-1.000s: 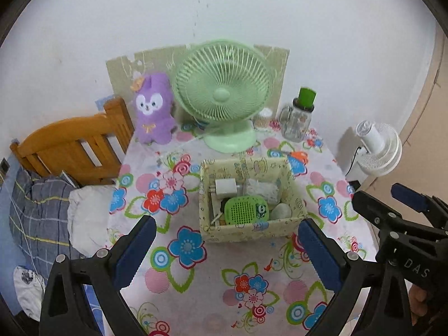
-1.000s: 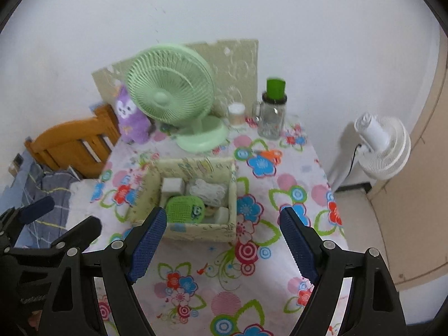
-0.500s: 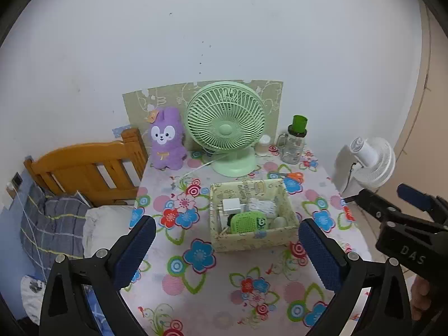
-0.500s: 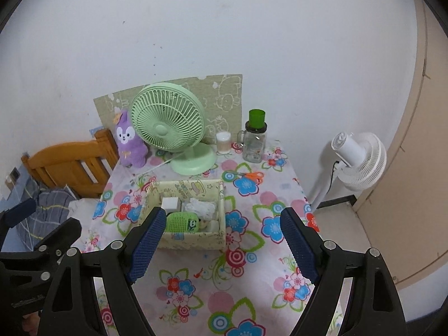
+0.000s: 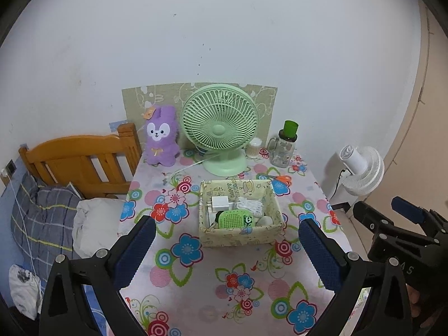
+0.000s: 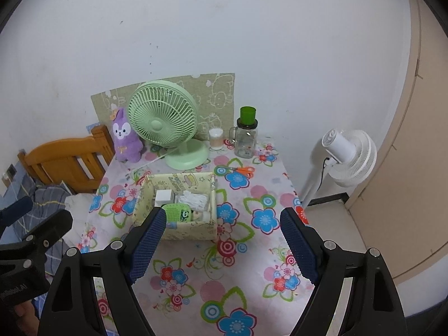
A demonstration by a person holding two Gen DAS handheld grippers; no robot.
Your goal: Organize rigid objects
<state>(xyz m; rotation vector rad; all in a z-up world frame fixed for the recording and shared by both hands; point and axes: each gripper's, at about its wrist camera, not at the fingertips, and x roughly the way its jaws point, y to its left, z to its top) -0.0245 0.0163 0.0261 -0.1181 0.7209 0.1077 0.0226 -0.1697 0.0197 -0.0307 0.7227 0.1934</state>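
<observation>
A pale yellow fabric box sits mid-table on the flowered cloth. Inside lie a white charger cube, a green perforated case with a panda, a bundle of white cord and a pale rounded item. My left gripper hangs open above the table's near part, empty. My right gripper is open too, empty, with the box beyond its left fingertip. Orange-handled scissors lie behind the box.
At the back stand a green desk fan, a purple plush, a glass jar with green lid and a small cup. A wooden bed frame is left; a white floor fan is right.
Both grippers pulled back and up from the table, so the box and fan look smaller and farther away. Both stayed open and empty.
</observation>
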